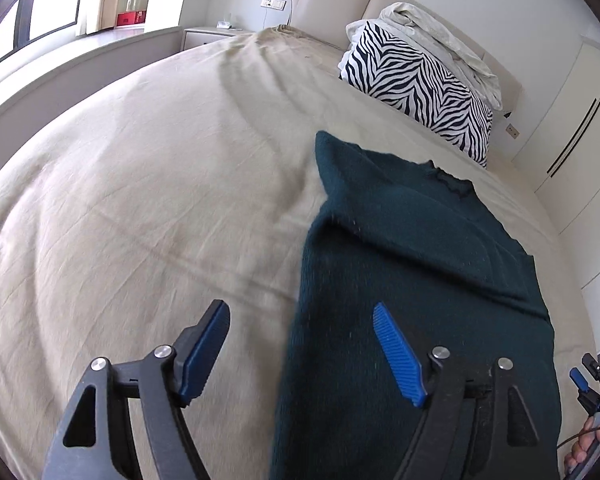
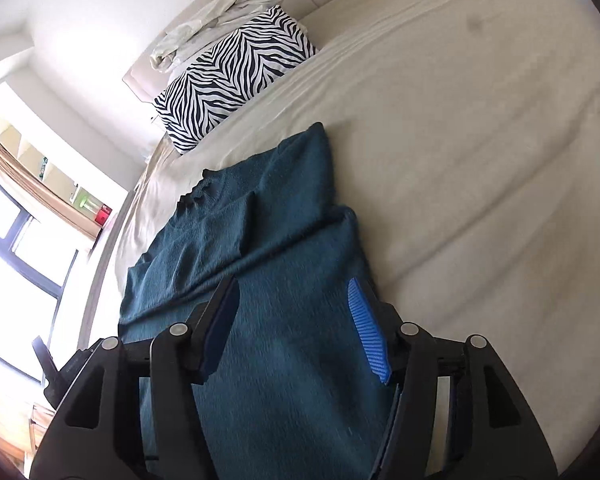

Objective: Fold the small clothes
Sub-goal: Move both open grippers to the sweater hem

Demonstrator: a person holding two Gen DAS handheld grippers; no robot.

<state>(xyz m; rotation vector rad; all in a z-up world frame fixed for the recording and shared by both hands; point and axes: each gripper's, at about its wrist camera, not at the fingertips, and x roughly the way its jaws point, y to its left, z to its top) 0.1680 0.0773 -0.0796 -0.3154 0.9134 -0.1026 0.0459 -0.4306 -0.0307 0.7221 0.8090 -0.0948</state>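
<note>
A dark teal knit sweater (image 1: 412,280) lies flat on the beige bed (image 1: 159,208), folded lengthwise into a long strip with its collar at the far end. My left gripper (image 1: 300,312) is open above the sweater's near left edge, one finger over the sheet, the other over the knit. My right gripper (image 2: 295,300) is open just above the near part of the sweater (image 2: 283,280) and holds nothing. The right gripper also shows at the lower right edge of the left wrist view (image 1: 592,384).
A zebra-print pillow (image 1: 416,88) with a crumpled white cloth (image 1: 440,36) on it lies at the headboard. A nightstand (image 1: 207,36) and window ledge stand to the left, white wardrobe doors (image 1: 572,140) to the right. Bare bed sheet (image 2: 480,140) spreads beside the sweater.
</note>
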